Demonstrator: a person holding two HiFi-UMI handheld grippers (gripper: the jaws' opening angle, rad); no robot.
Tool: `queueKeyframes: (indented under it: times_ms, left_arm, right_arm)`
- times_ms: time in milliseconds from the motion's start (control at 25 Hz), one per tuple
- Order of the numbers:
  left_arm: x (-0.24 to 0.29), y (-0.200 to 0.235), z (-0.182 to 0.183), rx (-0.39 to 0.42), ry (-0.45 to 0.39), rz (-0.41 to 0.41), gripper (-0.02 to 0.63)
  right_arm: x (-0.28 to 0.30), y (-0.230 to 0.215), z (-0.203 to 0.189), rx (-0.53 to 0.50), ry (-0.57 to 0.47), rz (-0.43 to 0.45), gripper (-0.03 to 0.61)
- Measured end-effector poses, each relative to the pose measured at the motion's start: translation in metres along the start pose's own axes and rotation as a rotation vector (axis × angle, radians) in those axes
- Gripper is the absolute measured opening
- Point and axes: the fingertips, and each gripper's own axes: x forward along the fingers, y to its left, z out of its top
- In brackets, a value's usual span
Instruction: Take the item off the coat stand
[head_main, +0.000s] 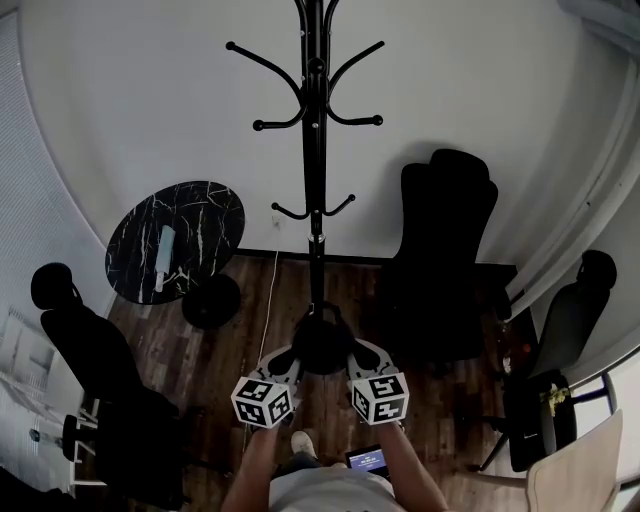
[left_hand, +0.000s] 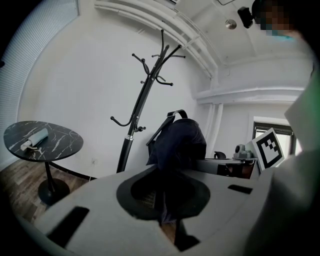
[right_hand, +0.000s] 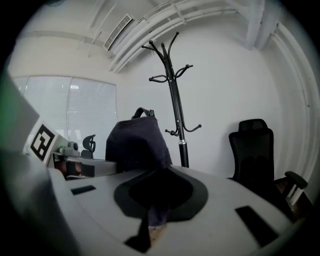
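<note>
A dark navy bag (head_main: 322, 345) with a strap hangs between my two grippers, low in front of the black coat stand (head_main: 316, 150) and clear of its hooks. In the head view, my left gripper (head_main: 295, 360) is shut on the bag's left side. My right gripper (head_main: 350, 358) is shut on its right side. In the left gripper view the bag (left_hand: 177, 145) rises above the jaws, with its cloth pinched in my left gripper (left_hand: 165, 210). The right gripper view shows the bag (right_hand: 136, 142) the same way, pinched in my right gripper (right_hand: 157, 215). The stand's hooks (right_hand: 172, 55) are bare.
A round black marble table (head_main: 175, 240) with a small pale object stands left of the stand. A black office chair (head_main: 445, 260) is to the right of it, and more chairs (head_main: 85, 350) sit at both sides. White walls lie behind, above a wood floor (head_main: 270, 300).
</note>
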Motion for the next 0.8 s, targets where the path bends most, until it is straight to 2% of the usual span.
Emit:
queueKeyframes:
  times_ms: [400,800]
  left_arm:
    - [-0.037,-0.023,0.005,0.051,-0.026,0.022,0.029]
    - [-0.063,-0.036,-0.014,0.064,-0.007,0.025,0.028]
  right_arm:
    - [-0.033,0.023,0.001,-0.032,-0.039,0.022,0.025]
    - [-0.057,0.039,-0.018,-0.044,-0.027,0.011,0.023]
